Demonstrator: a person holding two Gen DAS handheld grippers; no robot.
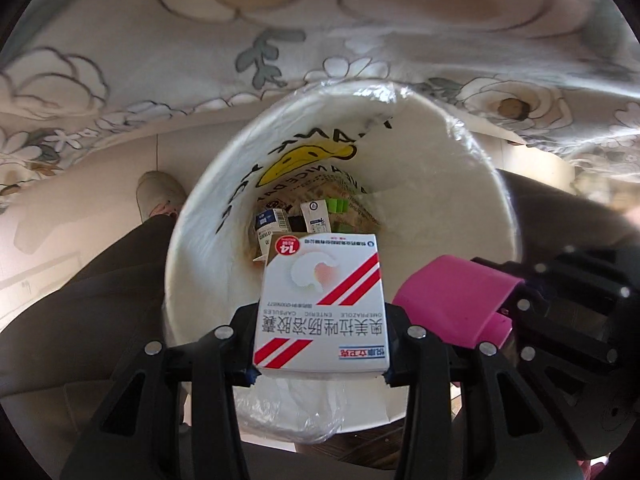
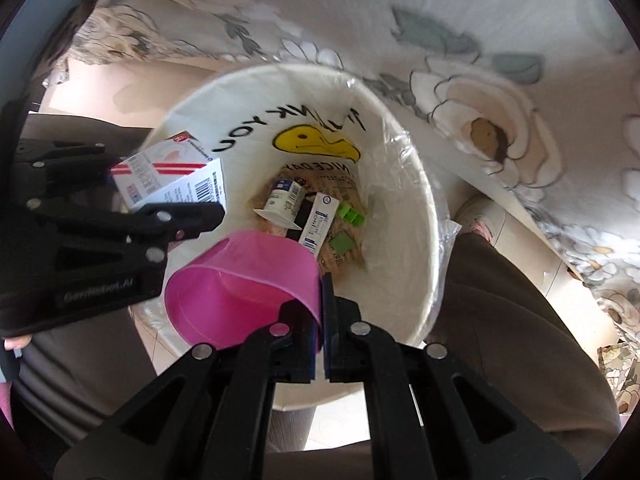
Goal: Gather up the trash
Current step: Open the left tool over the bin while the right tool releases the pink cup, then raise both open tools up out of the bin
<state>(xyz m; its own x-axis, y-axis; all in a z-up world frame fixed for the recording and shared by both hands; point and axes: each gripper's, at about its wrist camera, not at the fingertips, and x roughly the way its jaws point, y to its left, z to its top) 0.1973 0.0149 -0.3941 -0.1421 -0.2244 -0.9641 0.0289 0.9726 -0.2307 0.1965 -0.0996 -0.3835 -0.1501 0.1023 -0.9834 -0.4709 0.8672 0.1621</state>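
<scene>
A white bin (image 1: 472, 184) (image 2: 416, 184) lined with a plastic bag bearing a yellow face stands below both grippers. Inside lie several small boxes (image 1: 276, 220) (image 2: 286, 200) and green bits (image 2: 350, 216). My left gripper (image 1: 320, 376) (image 2: 132, 204) is shut on a white medicine box (image 1: 320, 308) (image 2: 160, 176) with red stripes, held over the bin's mouth. My right gripper (image 2: 323, 320) is shut on the rim of a pink plastic cup (image 2: 240, 280) (image 1: 452, 300), also over the bin.
A flowered tablecloth (image 1: 360, 40) (image 2: 500, 60) hangs beside the bin. A person's dark trouser legs (image 1: 100, 280) (image 2: 520, 320) flank the bin, with a shoe (image 1: 158, 196) on the pale floor.
</scene>
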